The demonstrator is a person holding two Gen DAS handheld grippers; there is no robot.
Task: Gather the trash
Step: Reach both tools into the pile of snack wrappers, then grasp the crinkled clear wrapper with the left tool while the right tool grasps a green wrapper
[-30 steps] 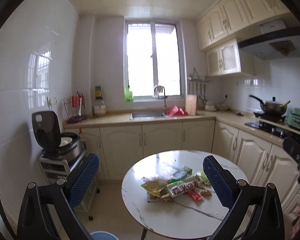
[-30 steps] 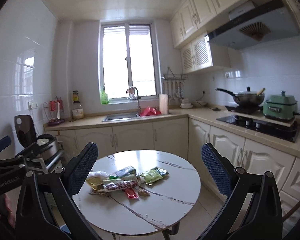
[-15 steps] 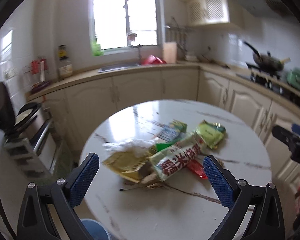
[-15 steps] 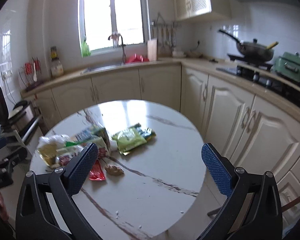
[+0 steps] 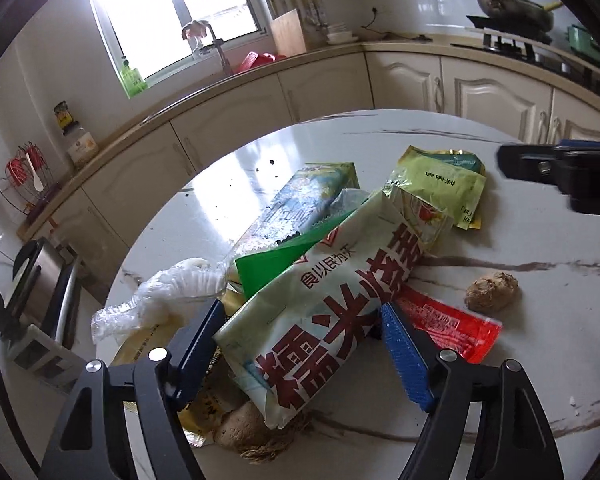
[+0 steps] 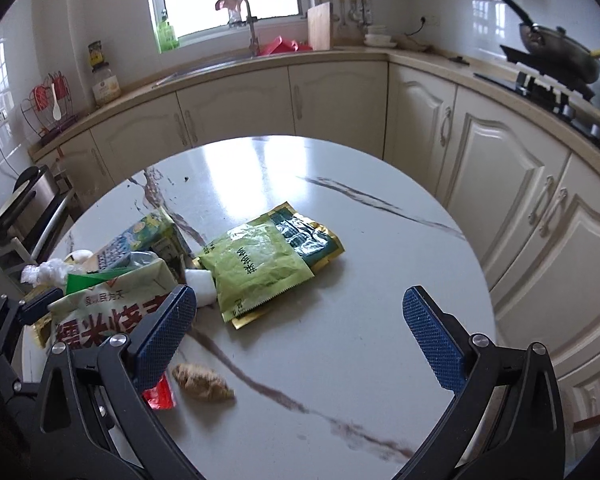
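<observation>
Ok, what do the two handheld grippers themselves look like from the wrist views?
Both match: the left gripper and right gripper have black skeletal finger arms with triangular cut-outs and silver pivot bolts, tipped with flat blue knurled pads. No cables or sleeves show clearly.

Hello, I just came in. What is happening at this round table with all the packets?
A person holding a gripper in each hand is collecting trash from the round marble table. The left gripper is closing around the big white rice bag with red characters, which lies on the heap of wrappers; its pads are not clearly pressing yet. The right gripper is open over bare tabletop near the green packet, holding nothing.
</observation>
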